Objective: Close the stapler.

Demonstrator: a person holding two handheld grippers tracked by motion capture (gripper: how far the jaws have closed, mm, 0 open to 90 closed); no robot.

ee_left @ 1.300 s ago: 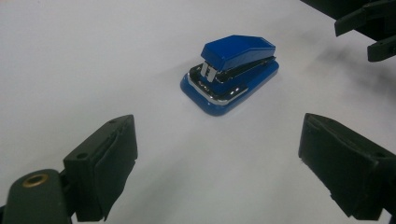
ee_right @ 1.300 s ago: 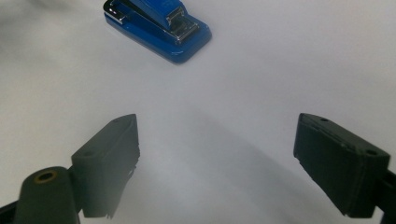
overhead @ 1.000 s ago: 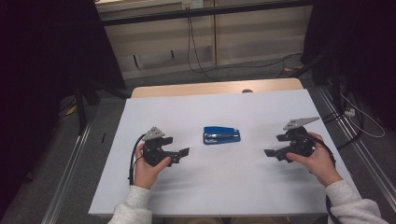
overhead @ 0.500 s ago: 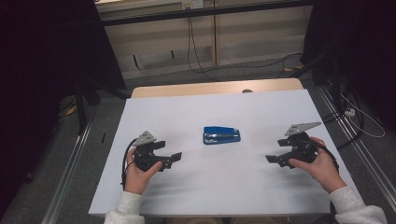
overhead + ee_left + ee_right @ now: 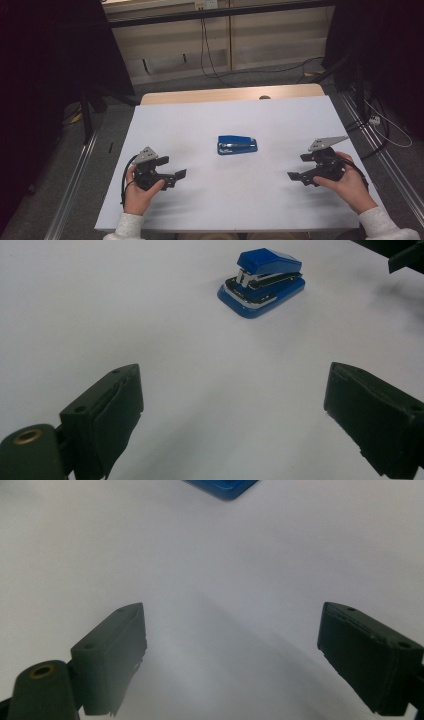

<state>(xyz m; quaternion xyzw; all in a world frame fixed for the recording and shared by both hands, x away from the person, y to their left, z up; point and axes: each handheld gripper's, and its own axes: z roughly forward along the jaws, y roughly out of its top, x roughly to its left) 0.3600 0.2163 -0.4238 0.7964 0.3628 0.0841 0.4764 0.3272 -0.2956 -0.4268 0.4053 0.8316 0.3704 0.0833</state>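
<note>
L gripper sits low at table's left-front, held in the person's left hand, jaws spread wide w/ nothing between, pointing toward centre; blue stapler lies flat mid-table, well apart from both grippers, also seen ahead in left gripper view. R gripper at right-front in the right hand, jaws likewise spread & empty, aimed inward; stapler's corner at top edge of right gripper view.
</note>
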